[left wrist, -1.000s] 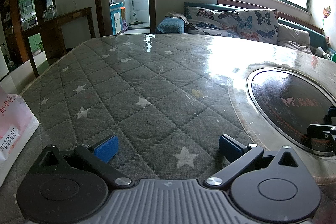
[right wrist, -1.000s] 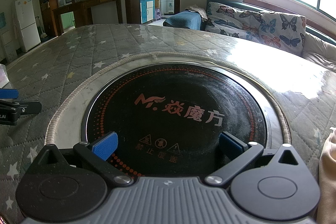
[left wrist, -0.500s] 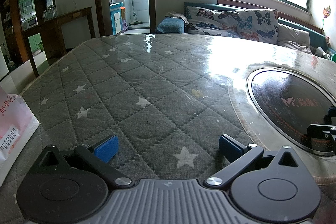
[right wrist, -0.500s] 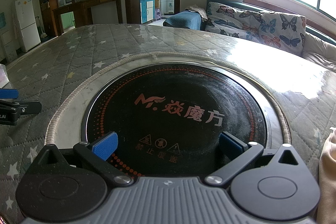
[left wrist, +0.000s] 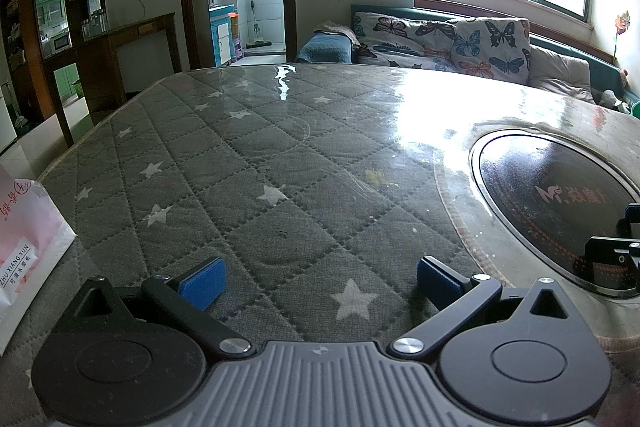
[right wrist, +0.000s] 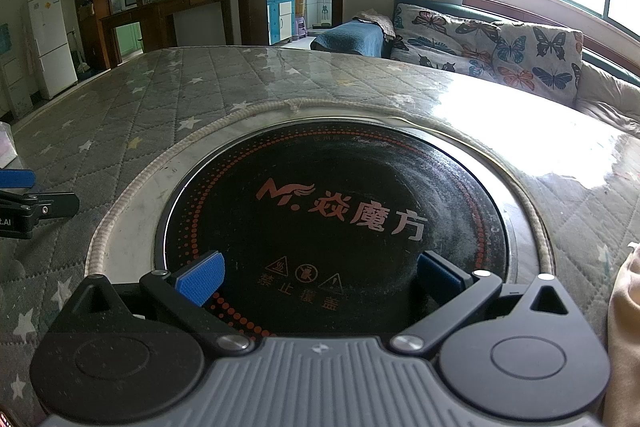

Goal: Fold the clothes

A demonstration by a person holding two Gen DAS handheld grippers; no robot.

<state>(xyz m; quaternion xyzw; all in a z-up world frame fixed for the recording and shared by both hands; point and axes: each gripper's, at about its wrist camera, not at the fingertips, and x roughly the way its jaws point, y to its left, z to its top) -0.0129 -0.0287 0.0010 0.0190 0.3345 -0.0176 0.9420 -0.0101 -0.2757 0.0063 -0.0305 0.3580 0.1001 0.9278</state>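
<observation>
Nothing has changed over the last second: both wrist views match the earlier ones, so neither gripper has moved and the folding has not begun.

The left gripper [left wrist: 318, 277] rests low over the near edge of the table [left wrist: 280, 155], jaws spread wide with nothing between them but the grey starred quilt cover under its glossy sheet. A white and pink bag [left wrist: 28, 247] stands at the table's left edge, just beside this gripper.

The right gripper [right wrist: 320, 277] sits just beside it to the right, also wide and empty, over the near rim of the round black cooktop [right wrist: 332, 211] set into the table. Each gripper shows at the edge of the other's view, so they lie near each other, side by side.

The clothes show only as a sliver: a tan cloth [right wrist: 622, 327] at the far right of the right wrist view, at the table's near right edge, just beside the right gripper. How it lies, and whether there is more than one piece, I cannot tell. The left wrist view shows none of it.

The stillness reads as a starting pose. The next move likely falls to the right gripper, which would have to swing right to reach the cloth and draw it onto the open quilted stretch.
</observation>
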